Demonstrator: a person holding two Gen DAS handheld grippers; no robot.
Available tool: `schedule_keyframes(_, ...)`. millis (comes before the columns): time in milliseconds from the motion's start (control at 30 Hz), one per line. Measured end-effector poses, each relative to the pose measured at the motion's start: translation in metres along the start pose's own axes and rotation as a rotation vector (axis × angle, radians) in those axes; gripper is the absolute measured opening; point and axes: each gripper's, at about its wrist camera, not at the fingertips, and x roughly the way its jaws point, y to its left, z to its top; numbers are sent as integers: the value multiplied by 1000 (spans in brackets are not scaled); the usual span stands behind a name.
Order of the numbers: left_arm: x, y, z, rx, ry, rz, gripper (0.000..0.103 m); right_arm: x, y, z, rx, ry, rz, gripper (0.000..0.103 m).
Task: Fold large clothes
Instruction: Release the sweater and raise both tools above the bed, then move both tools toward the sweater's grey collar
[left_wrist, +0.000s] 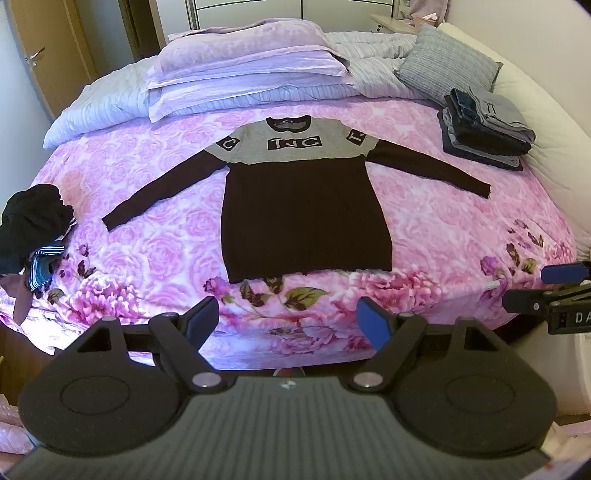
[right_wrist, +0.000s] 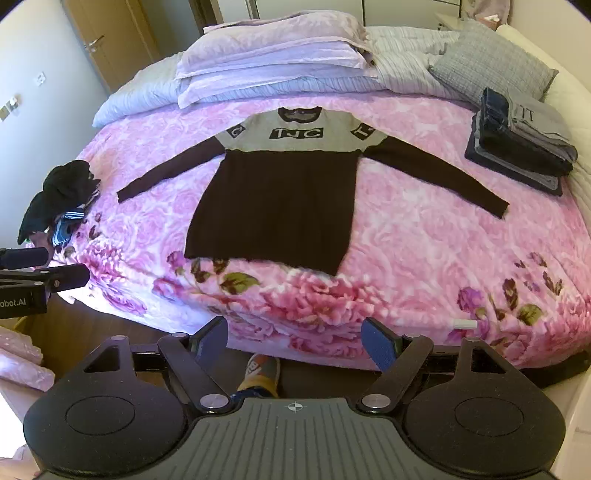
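Observation:
A long dark-brown sweater (left_wrist: 306, 218) (right_wrist: 273, 210) with a grey lettered yoke lies flat on the pink floral bed cover (left_wrist: 159, 251) (right_wrist: 413, 251), both sleeves spread out to the sides, hem toward me. My left gripper (left_wrist: 291, 321) hovers open above the bed's near edge, just short of the hem, nothing between its blue pads. My right gripper (right_wrist: 295, 338) is open too, held off the bed's near edge above the floor; it also shows at the right border of the left wrist view (left_wrist: 554, 291).
A stack of folded dark and grey clothes (left_wrist: 484, 129) (right_wrist: 517, 144) sits at the bed's right. A heap of unfolded dark clothes (left_wrist: 33, 232) (right_wrist: 62, 199) lies at the left edge. Pillows (left_wrist: 243, 62) and a grey cushion (left_wrist: 450, 59) fill the far end. A foot (right_wrist: 260, 374) stands below.

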Motion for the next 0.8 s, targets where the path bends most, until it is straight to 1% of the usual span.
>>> schedule_keyframes(267, -2, -4, 3, -3, -11, 7, 80, -1, -4, 4, -7, -10, 9, 76)
schedule_keyframes(500, 7, -3, 9, -8, -6, -8, 81, 6, -8, 11, -4, -1, 10, 76)
schedule_keyframes(633, 22, 9, 15, -33, 13, -12, 81, 19, -11, 19, 6, 25, 6, 76)
schedule_keyframes(800, 48, 44, 32, -88, 31, 32, 82, 41, -15, 40, 25, 49, -8, 76)
